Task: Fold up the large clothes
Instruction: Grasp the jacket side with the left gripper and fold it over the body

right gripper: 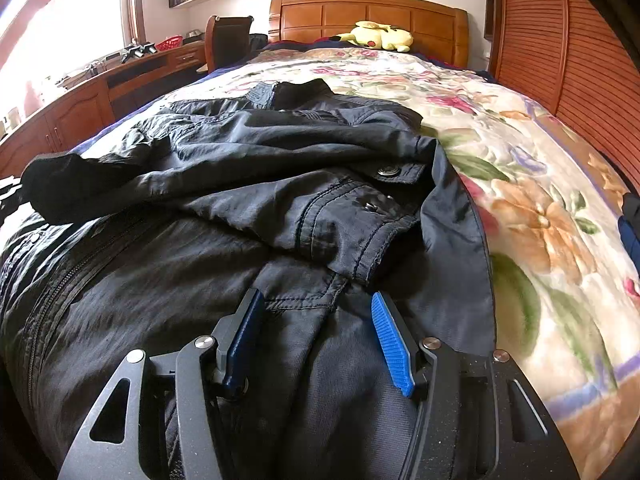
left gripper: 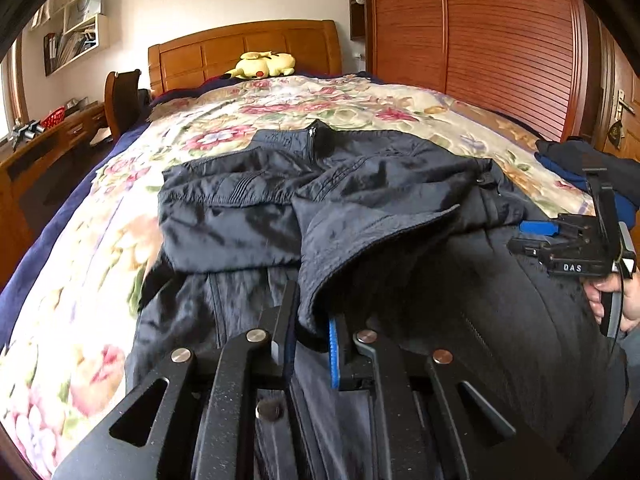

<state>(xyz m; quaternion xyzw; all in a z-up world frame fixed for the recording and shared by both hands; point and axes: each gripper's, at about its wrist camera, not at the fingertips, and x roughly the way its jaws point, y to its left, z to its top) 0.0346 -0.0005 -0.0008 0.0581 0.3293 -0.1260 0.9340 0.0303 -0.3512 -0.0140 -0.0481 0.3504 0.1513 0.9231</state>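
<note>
One dark navy jacket [left gripper: 360, 184], large, lies spread on the floral bedspread [left gripper: 280, 100] of a wooden-framed bed [left gripper: 244, 46], covering the foot end and reaching towards the middle; collar [left gripper: 316, 136] with zip points to the headboard. Both sleeves are laid across the chest. Snap-button cuff [right gripper: 384, 192] lies near the jacket's right-hand edge, as seen in the right wrist view.

Left claw [left gripper: 312, 320]: jaws narrow, pinched on the ribbed cuff of the left sleeve [left gripper: 360, 240], fabric bunched between the blue pads [left gripper: 333, 352]; sleeve lifted off the jacket body.

Right claw [right gripper: 316, 320]: jaws about half apart, pads [right gripper: 390, 336] either side of the jacket's lower front panel, pressing on no fabric. Held by a hand [left gripper: 616, 300] at the right edge of the bed in the left wrist view.

One yellow plush toy [left gripper: 264, 66] lies at the head edge of the bed against the headboard.

One pile of dark blue clothes [left gripper: 592, 168] sits at the right edge of the bed.

One wooden desk [right gripper: 132, 76] with a red basket [right gripper: 168, 43] stands beside the left edge of the bed; a slatted wardrobe [left gripper: 480, 40] stands to the right.
</note>
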